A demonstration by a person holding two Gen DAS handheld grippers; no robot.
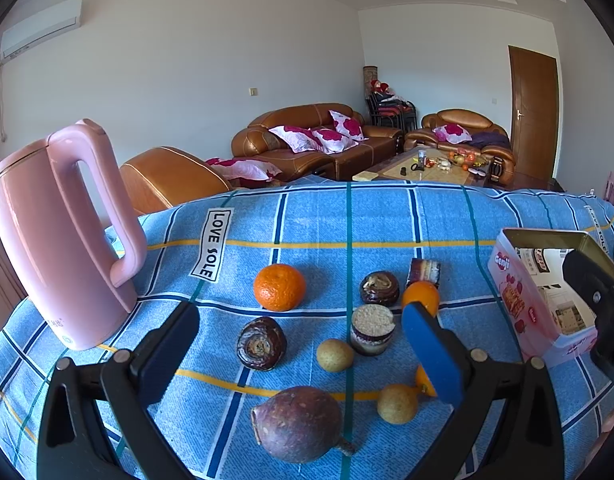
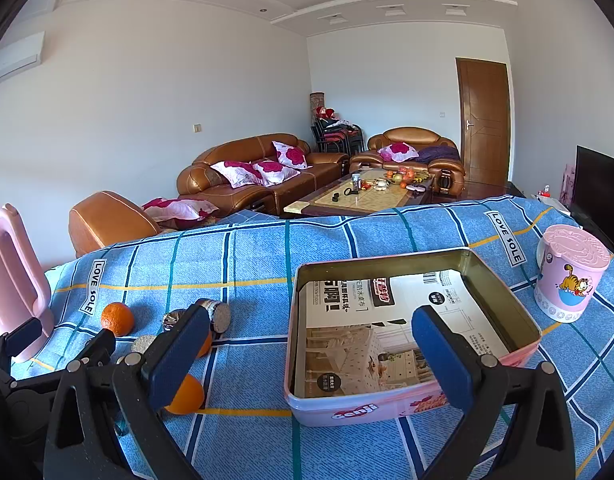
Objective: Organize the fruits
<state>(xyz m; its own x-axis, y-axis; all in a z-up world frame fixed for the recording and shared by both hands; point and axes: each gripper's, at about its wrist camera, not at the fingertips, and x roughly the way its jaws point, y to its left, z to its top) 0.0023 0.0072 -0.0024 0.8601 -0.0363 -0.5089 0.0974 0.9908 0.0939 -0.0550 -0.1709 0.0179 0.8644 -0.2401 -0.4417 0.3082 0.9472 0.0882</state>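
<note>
Both of your claws are spread wide with nothing between their fingers: your left claw [image 1: 299, 354] hovers over the loose fruit on the blue checked cloth [image 1: 307, 220] covering the table, and your right claw [image 2: 307, 354] hangs above the empty pink tin [image 2: 411, 408]. Under your left claw lie a mandarin [image 1: 279, 287], a big purple fruit [image 1: 297, 424] nearest you and two small yellow-brown fruits [image 1: 335, 355], all well left of the tin. A pink kettle [image 1: 55, 240] stands at the far left.
</note>
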